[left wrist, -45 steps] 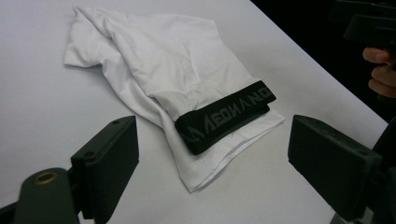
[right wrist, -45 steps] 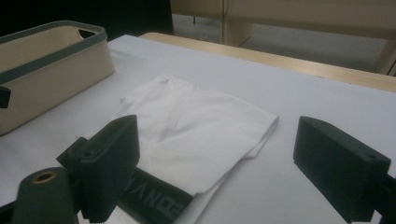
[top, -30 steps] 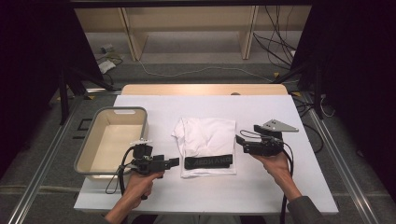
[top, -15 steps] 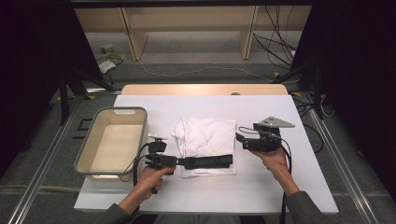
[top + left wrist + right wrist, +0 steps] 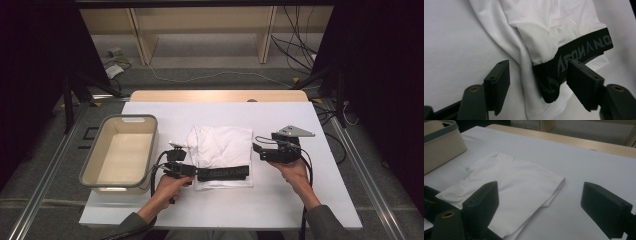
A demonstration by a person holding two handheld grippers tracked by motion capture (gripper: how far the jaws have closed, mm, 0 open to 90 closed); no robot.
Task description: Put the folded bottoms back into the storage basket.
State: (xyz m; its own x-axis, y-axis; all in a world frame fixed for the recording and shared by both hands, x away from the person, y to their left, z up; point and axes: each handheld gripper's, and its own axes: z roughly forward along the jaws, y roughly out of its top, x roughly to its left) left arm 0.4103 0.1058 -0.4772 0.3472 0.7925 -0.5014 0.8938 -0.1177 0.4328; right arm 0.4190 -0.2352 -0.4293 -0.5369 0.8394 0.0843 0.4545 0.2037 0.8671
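Note:
A folded white garment (image 5: pixel 222 145) with a black lettered waistband (image 5: pixel 225 173) along its near edge lies mid-table. My left gripper (image 5: pixel 196 171) lies low at the waistband's left end. In the left gripper view its jaws have just been closing and stand on either side of the waistband's end (image 5: pixel 549 85), with a gap at each pad, so this gripper (image 5: pixel 537 66) is open. My right gripper (image 5: pixel 256 150) hovers by the garment's right edge. It is open wide (image 5: pixel 540 187) with nothing between its jaws, and the garment (image 5: pixel 516 187) lies beyond them.
A beige bin (image 5: pixel 120 120) with a grey rim stands at the table's left, close to my left hand, and shows again (image 5: pixel 441 142) in the right gripper view. The white table top (image 5: pixel 280 120) ends in a wooden strip at the back.
My left gripper has moved right from beside the bin and come down at the waistband's left end, its jaws narrower. The right gripper has barely moved.

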